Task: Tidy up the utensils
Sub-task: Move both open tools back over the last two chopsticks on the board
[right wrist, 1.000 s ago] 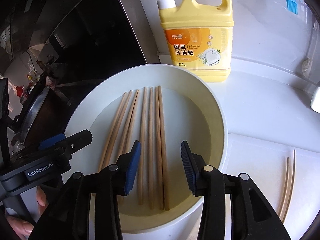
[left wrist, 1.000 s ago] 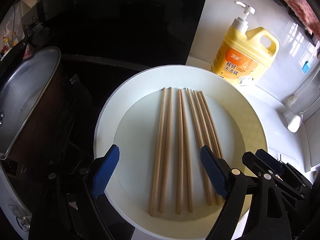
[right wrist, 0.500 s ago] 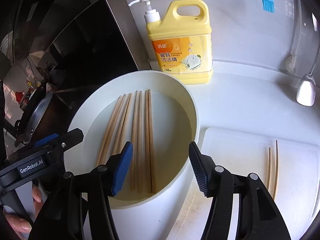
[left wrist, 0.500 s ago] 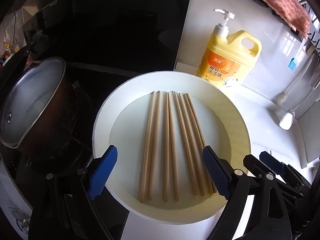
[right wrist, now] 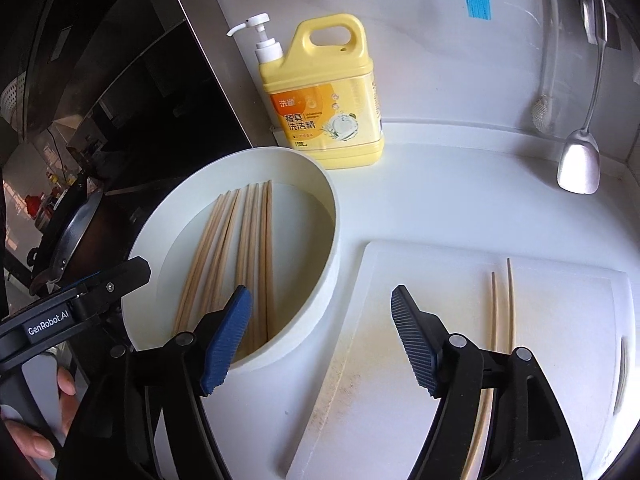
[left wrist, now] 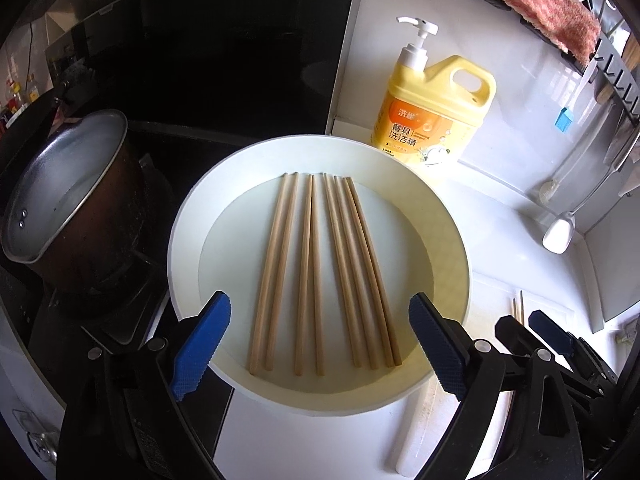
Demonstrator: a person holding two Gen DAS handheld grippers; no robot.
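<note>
Both tongs hang spread and empty: the left tongs (left wrist: 316, 346) over the round white basin (left wrist: 188, 248), the right tongs (right wrist: 320, 336) beside it. Seven wooden chopsticks (left wrist: 328, 272) lie inside the basin, lengthwise toward the yellow detergent jug (left wrist: 434, 120); two more chopsticks (right wrist: 502, 308) lie on the white cutting board (right wrist: 400, 400) right of the basin.

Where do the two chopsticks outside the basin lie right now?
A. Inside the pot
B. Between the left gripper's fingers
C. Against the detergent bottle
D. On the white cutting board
D: the right wrist view shows the two chopsticks flat on the white cutting board, beside the basin.
</note>
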